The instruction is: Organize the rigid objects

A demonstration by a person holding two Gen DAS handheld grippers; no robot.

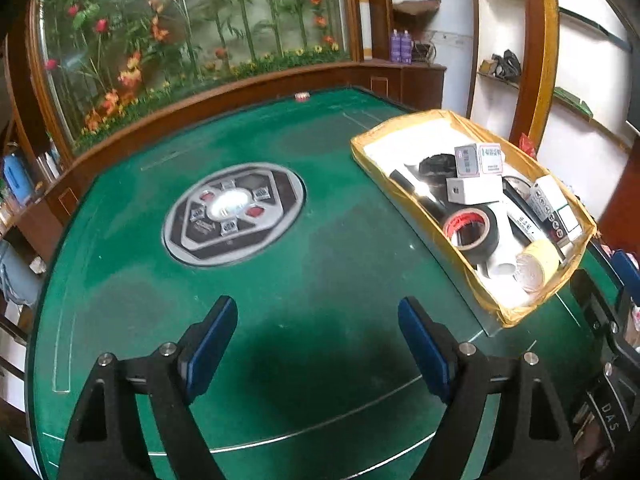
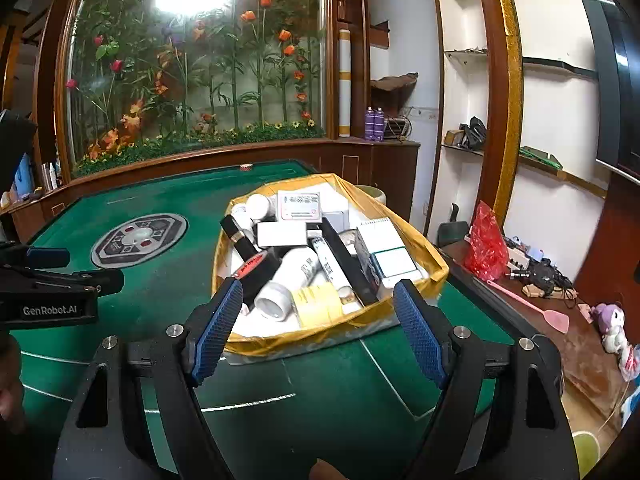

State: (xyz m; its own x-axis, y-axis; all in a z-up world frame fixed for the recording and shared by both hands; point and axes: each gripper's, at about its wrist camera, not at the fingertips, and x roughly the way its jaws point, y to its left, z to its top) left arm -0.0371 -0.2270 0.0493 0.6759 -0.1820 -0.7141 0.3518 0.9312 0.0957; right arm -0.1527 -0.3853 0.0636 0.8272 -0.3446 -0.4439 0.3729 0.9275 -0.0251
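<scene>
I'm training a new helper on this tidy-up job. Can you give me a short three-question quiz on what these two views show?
1. True or false: the left gripper is holding a roll of tape.
2. Where do the boxes, bottles and rolls of tape lie? A) spread over the green table B) in the yellow-rimmed tray C) on the wall shelves
3. Fill in: in the right wrist view, the right gripper points at the ____ with its jaws apart.

Key
1. False: its jaws are open, with only green felt between them.
2. B
3. tray
</scene>
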